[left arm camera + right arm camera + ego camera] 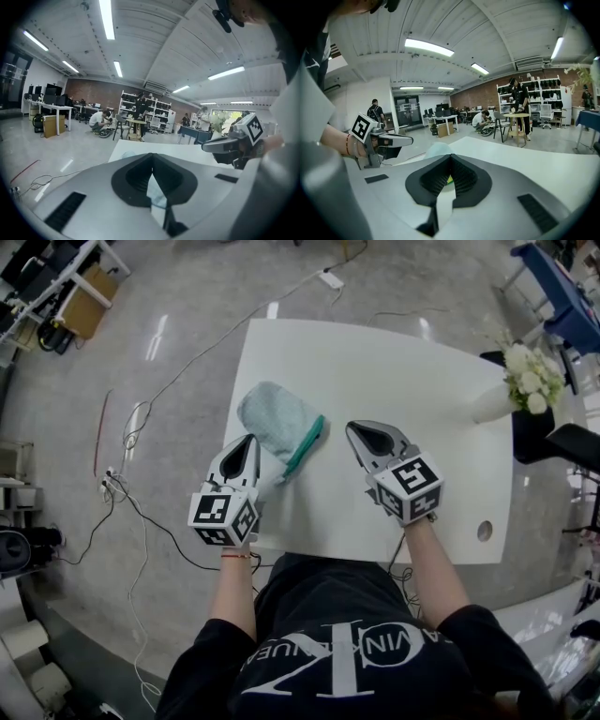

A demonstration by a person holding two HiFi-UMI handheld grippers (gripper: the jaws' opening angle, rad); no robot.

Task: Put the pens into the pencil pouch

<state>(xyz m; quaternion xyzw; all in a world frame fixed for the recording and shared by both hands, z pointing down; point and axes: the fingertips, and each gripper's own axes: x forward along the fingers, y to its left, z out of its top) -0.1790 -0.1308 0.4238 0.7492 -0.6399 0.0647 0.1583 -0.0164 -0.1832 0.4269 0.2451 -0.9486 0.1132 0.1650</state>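
Observation:
A pale blue-grey pencil pouch lies on the white table, with a teal strip along its right edge; I cannot tell whether that strip is a pen or the pouch's trim. My left gripper hovers just in front of the pouch's near end, its jaws shut and empty. My right gripper is off to the right of the pouch, also shut with nothing in it. In the left gripper view the shut jaws hide most of the pouch. The right gripper view shows the pouch beyond its shut jaws.
A white vase of white flowers stands at the table's far right corner. A round cable hole sits near the table's front right edge. Cables trail over the floor to the left. A dark chair is at the right.

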